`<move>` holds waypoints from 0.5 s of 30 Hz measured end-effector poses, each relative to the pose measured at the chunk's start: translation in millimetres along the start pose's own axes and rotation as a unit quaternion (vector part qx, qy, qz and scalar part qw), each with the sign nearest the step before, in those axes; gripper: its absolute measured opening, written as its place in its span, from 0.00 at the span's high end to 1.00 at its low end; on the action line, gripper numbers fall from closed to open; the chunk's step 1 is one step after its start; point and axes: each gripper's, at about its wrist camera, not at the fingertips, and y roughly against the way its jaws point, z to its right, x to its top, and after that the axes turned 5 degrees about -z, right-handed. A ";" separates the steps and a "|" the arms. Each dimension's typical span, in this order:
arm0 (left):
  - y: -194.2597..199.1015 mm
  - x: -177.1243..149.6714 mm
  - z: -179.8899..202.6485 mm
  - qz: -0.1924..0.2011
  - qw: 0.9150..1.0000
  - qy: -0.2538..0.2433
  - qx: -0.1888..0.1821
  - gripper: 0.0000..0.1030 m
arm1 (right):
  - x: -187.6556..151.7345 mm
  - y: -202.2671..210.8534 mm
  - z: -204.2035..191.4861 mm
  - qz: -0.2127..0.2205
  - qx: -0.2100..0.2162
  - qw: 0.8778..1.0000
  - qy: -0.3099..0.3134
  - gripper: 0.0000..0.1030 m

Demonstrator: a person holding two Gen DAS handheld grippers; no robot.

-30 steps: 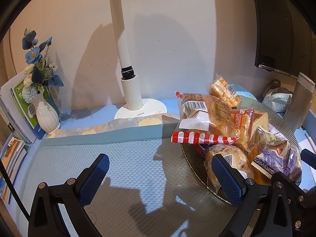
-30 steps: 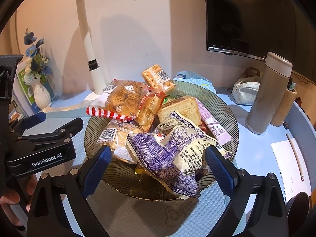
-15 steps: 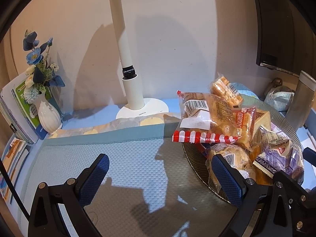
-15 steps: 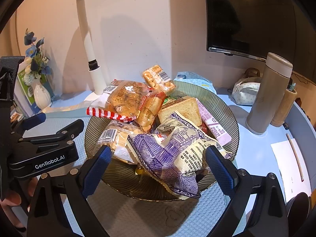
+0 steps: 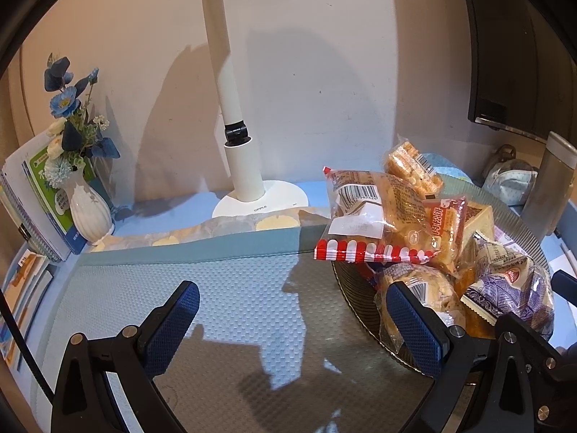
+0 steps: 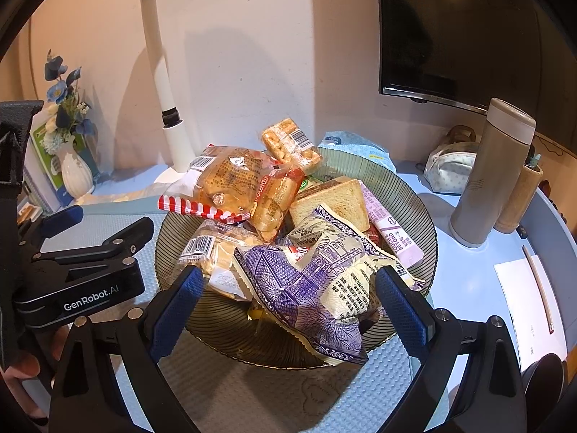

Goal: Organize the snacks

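The lamp (image 5: 241, 166) head is cut off by the top edge, the bowl (image 5: 351, 299) floor is hidden under snack packets (image 6: 317, 281), and the packets' small print cannot be read.

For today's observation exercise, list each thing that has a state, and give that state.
Left gripper: open, empty.
Right gripper: open, empty.
Ribbed dark glass bowl: heaped with snacks.
Purple-and-cream snack bag: crumpled, overhanging the rim.
Grey insulated flask: upright, capped.
White desk lamp: lit.
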 end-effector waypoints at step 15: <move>-1.4 -1.4 1.0 -0.003 1.000 0.010 -0.005 0.00 | 0.3 0.9 -0.2 0.002 0.001 1.000 0.004 0.06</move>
